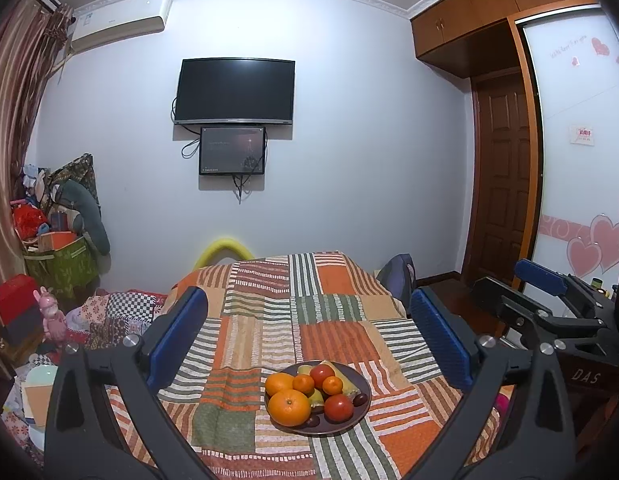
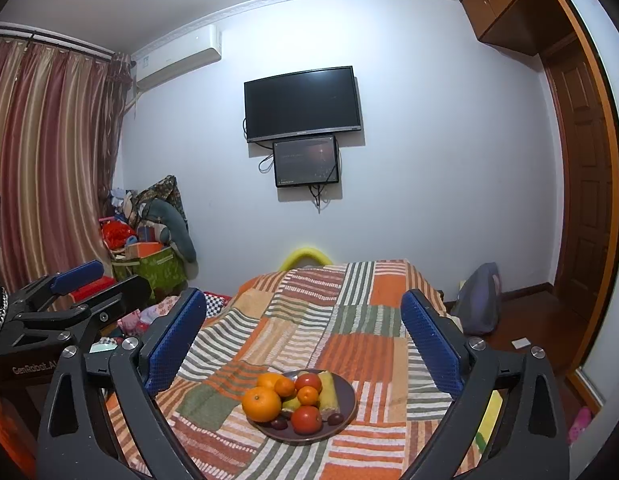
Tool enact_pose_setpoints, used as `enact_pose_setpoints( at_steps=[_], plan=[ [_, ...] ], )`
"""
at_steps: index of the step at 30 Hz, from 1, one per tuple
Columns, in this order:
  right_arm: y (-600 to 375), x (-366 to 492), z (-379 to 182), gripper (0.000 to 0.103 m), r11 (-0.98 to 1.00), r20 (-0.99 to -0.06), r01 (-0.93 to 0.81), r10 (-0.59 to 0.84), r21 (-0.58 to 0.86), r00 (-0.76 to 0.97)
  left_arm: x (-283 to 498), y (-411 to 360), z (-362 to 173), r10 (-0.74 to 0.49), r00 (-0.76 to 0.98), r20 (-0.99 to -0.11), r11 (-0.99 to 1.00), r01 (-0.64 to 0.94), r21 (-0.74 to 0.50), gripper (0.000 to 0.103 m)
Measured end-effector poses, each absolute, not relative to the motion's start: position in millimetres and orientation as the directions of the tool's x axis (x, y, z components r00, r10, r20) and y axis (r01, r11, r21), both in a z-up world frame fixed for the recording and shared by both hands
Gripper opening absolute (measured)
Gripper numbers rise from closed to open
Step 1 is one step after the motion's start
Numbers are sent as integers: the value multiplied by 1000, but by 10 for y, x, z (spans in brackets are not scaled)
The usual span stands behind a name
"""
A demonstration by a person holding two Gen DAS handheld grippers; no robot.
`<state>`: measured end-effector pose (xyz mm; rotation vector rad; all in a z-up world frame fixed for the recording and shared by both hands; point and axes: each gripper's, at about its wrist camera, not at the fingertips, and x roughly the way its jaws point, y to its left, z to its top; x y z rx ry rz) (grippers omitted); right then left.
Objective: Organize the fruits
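a dark round plate [image 1: 359, 416] heaped with fruit sits on a patchwork striped cloth [image 1: 329, 320] at lower centre of both wrist views. a large orange [image 1: 289, 407] lies at the plate's near left edge, a red tomato [image 1: 338, 407] to its right, smaller oranges and a yellow-green fruit behind. the left gripper [image 1: 309, 344] and right gripper [image 2: 305, 344] both stand wide open and hold nothing, blue pads well apart on either side of the plate. a dark television [image 1: 236, 92] hangs on the far wall, upper centre.
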<state>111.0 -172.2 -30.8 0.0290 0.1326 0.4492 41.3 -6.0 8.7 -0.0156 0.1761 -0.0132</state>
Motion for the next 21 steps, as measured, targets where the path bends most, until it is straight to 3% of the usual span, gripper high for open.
enact_pose_setpoints(
  at_steps=[21],
  plan=[
    [-1728, 1125, -291, 100, 903, -121, -426, 430, 54, 895, 418, -60, 90, -19, 984, -177, 1000, 17, -17, 103]
  ],
)
